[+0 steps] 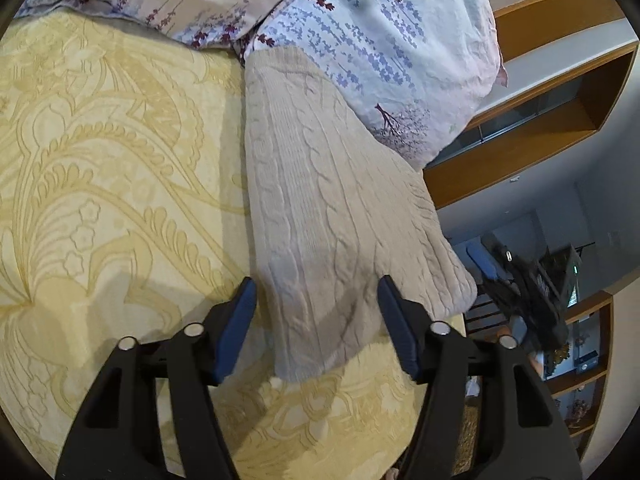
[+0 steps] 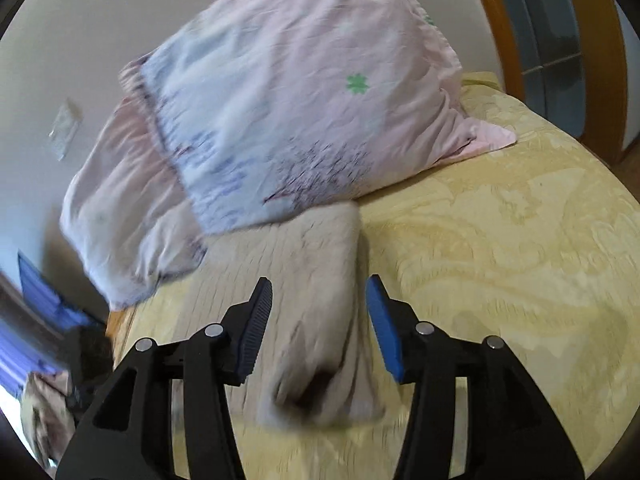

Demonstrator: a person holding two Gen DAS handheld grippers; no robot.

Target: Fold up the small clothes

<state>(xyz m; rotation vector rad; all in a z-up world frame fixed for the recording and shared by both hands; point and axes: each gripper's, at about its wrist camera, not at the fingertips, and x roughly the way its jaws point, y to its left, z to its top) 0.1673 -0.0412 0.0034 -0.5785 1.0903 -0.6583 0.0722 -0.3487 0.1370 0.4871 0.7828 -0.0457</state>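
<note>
Both claws stand apart, holding nothing: left gripper (image 1: 316,328) and right gripper (image 2: 320,328) each straddle the folded beige cable-knit garment (image 1: 340,208) lying ahead on the yellow patterned bedspread (image 1: 100,160). Risk: closing now pinches only the top layer, so the fold drags open.

Matt cable-knit sweater (image 1: 332,216) lies on embossed woven yellow bedspread (image 1: 100,184).

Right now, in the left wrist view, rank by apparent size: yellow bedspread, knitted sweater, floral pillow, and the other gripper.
1. yellow bedspread
2. knitted sweater and floral pillow: look similar, and the pillow is cropped
3. right gripper, smallest
</note>
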